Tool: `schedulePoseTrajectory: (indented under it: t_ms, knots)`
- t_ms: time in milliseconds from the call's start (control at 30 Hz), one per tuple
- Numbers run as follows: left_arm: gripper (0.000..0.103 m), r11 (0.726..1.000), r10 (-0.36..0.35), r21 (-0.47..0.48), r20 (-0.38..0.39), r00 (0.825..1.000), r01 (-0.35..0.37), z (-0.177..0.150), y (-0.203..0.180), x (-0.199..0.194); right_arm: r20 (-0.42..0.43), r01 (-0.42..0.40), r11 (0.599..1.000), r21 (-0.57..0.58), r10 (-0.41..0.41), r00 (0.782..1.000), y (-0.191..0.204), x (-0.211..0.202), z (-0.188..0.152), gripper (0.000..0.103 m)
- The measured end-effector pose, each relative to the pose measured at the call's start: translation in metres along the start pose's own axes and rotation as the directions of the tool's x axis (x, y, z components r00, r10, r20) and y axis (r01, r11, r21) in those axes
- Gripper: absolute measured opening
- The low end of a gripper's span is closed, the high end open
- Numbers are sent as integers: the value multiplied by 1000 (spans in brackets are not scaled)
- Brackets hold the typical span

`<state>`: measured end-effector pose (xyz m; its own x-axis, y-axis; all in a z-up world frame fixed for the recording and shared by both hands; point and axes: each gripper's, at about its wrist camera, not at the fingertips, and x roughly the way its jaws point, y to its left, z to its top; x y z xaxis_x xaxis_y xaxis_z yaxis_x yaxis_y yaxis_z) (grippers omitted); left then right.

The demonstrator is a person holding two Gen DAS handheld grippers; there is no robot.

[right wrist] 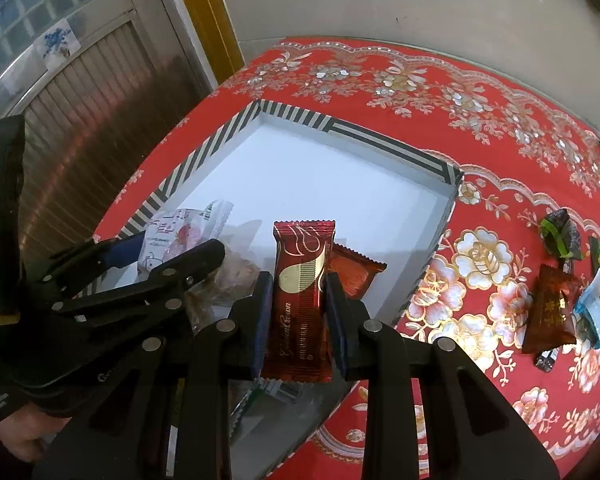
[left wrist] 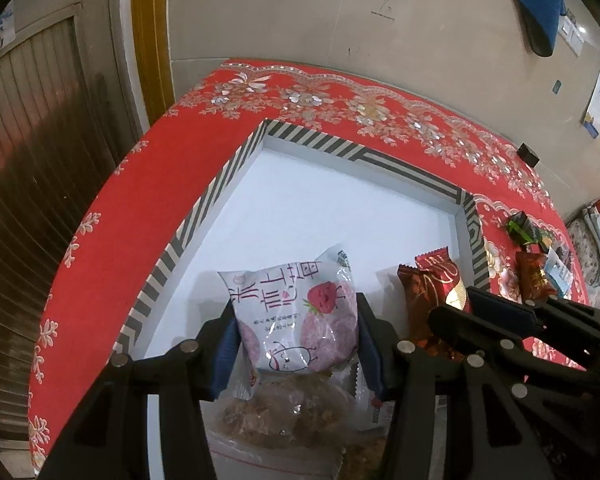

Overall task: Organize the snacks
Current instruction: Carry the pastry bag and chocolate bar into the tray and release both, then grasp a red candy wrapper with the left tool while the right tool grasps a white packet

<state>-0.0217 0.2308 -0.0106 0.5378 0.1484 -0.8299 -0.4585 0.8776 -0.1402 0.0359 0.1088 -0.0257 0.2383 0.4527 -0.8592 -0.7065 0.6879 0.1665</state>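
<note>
Left claw (left wrist: pixel 296 334): clamped on the strawberry snack bag (left wrist: pixel 296 320), low over the striped box (left wrist: pixel 228 168).
Right claw (right wrist: pixel 298 312): pinching the red wafer bar (right wrist: pixel 300 304) above the box's near side.
Counter (right wrist: pixel 480 120): loose snacks (right wrist: pixel 550 308) lie right of the box.

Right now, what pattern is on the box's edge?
Black-and-white stripes run along the box's rim, clearest in the right wrist view.

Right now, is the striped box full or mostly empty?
Mostly empty. The striped box shows bare white floor across its far half; only a few packets lie at the near end, beneath both grippers.
</note>
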Motion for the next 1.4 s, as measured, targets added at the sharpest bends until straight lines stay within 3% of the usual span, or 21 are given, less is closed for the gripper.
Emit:
schedulePoseTrajectory:
  t_ms: [733,967,1267,1400]
  knots:
    - [57,1000,28,3,-22,999,-28,-1,1,4,-7,-16,999,41,16,1000,-1,0,0,28]
    - [78,997,76,-21,-23,997,-77,-6,4,-3,57,-52,997,60,49,997,-4,-21,0,28]
    - [79,989,139,-48,-5,990,-139,-11,-10,-18,73,-41,994,97,34,997,-27,-45,-23,29]
    - [89,988,151,-51,62,987,-148,-8,-30,-31,68,-11,993,119,3,998,-53,-57,-45,29]
